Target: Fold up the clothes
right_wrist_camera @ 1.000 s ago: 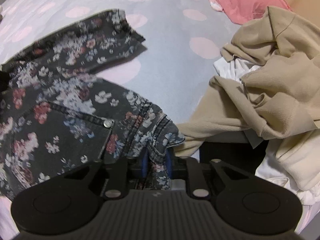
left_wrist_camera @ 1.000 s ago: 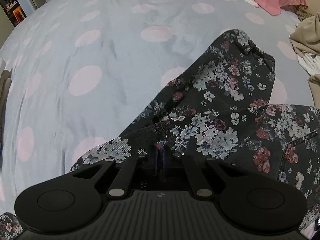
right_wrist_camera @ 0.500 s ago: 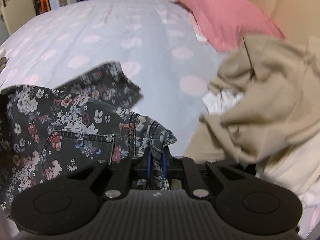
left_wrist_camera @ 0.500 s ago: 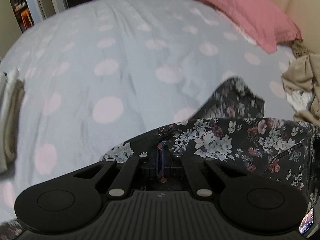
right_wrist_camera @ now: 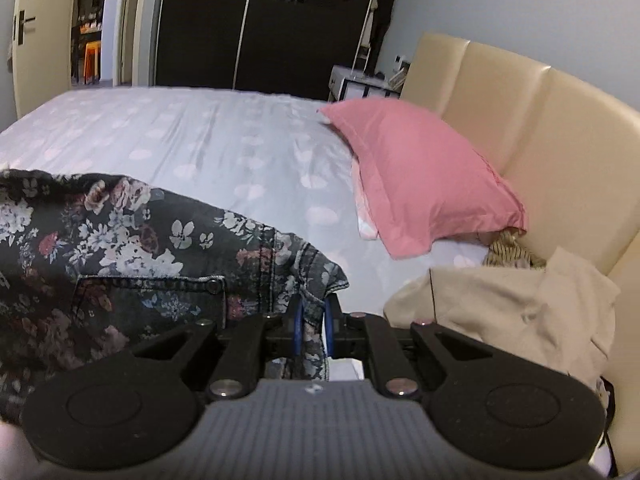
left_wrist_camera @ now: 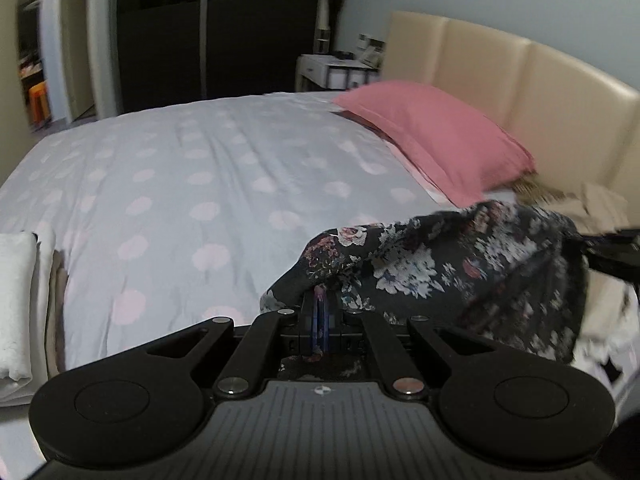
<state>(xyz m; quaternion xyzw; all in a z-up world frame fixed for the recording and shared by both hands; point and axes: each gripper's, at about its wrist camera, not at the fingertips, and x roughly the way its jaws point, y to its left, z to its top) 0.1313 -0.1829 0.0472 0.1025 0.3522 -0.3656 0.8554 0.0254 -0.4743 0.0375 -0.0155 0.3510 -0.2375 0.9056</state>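
A dark floral denim garment hangs stretched in the air above the bed, held at two points. My left gripper is shut on one edge of it, the cloth rising to the right of the pads. In the right wrist view the same floral garment spreads to the left, its buttoned pocket showing. My right gripper is shut on a bunched seam of it, with cloth filling the gap between the blue pads. The other gripper's black body shows at the right edge of the left wrist view.
The bed's grey sheet with pink dots lies below. A pink pillow leans on the cream headboard. A heap of beige and white clothes lies at the right. Folded white cloth sits at the bed's left edge.
Both grippers have risen and tilted up, lifting the floral garment off the sheet. The headboard, wardrobe and doorway have come into view.
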